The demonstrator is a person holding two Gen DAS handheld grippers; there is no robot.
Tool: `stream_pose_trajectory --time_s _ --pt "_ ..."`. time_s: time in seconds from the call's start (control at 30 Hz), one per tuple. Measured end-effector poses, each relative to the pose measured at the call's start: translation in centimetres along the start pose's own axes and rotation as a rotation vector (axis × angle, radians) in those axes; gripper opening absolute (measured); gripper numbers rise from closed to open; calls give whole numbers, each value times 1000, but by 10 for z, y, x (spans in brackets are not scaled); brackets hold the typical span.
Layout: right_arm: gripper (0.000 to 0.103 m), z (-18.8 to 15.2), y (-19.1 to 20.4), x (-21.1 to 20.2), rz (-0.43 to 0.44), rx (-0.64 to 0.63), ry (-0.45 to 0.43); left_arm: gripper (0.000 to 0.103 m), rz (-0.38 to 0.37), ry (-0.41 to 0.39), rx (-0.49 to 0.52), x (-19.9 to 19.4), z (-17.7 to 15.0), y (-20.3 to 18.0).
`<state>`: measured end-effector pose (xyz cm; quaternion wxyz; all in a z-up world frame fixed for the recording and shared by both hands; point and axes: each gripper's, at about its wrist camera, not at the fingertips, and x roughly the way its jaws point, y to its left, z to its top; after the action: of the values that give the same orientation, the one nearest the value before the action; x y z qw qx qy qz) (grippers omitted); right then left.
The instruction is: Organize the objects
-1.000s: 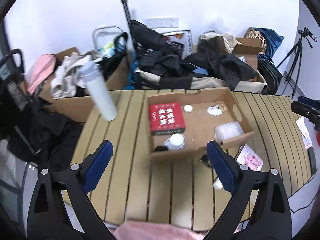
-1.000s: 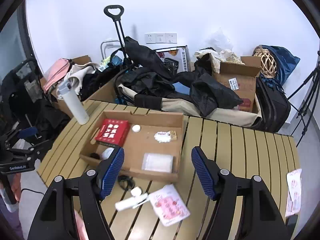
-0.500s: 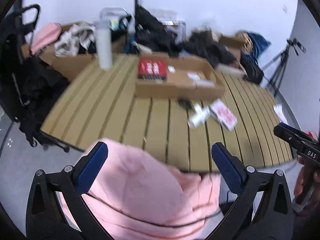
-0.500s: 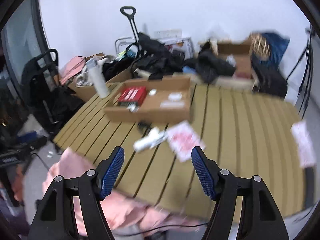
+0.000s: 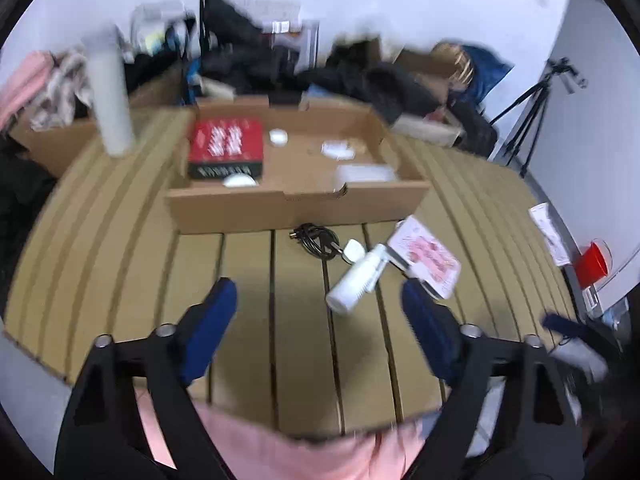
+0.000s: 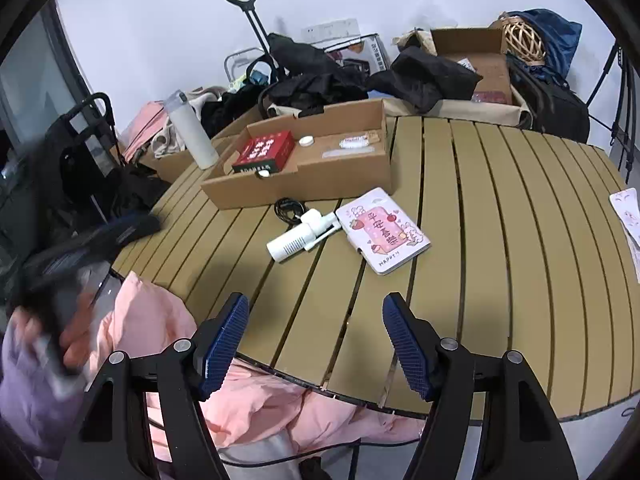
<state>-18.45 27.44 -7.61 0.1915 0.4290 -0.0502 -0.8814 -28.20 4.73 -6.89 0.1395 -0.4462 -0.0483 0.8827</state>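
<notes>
An open cardboard box [image 5: 296,210] [image 6: 320,184] sits on the slatted table and holds a red box [image 5: 226,146] [image 6: 264,154] and small white items. In front of it lie a black cable [image 5: 316,236] [image 6: 286,208], a white bottle-like device [image 5: 356,278] [image 6: 298,238] and a pink notebook [image 5: 426,256] [image 6: 382,232]. My left gripper [image 5: 320,304] is open and empty above the table's near part. My right gripper [image 6: 316,318] is open and empty over the table's near edge. The left gripper also shows blurred in the right wrist view [image 6: 80,248].
A tall white flask [image 5: 112,108] [image 6: 192,132] stands at the table's far left. Bags, boxes and dark clothes [image 6: 320,76] pile behind the table. A paper sheet [image 6: 628,212] lies at the right edge. A tripod [image 5: 532,116] stands right. A pink garment [image 6: 168,344] lies below the near edge.
Both grippers pulled back from the box toward the table's near edge, then the left swung forward again over the table. Both stayed open and empty.
</notes>
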Motion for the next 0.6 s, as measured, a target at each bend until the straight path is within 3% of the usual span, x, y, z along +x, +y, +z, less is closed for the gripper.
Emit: stream_pose_trajectory --time_s 0.07,0.17,0.27,0.3,0.33,0.37,0.47,0.6 --pt "73 1 0 5 -7 -5 6 59 -23 67 -15 40 14 2" --pt "73 2 -5 17 -10 3 25 47 19 157 -38 96 26 3" --pt "73 4 -10 32 -15 1 51 32 43 200 -51 132 30 7" --pt "73 5 -11 36 -14 0 58 31 13 196 -68 137 31 9" --pt "73 6 -12 42 -10 -2 65 17 -1 184 -82 137 32 11" --pt "73 7 -12 48 -7 -3 71 15 -4 183 -81 137 31 11" --pt "73 11 -11 70 7 -7 101 11 -17 199 -53 123 21 10" --pt "73 20 -4 98 36 -30 118 11 -53 141 -99 71 -2 29"
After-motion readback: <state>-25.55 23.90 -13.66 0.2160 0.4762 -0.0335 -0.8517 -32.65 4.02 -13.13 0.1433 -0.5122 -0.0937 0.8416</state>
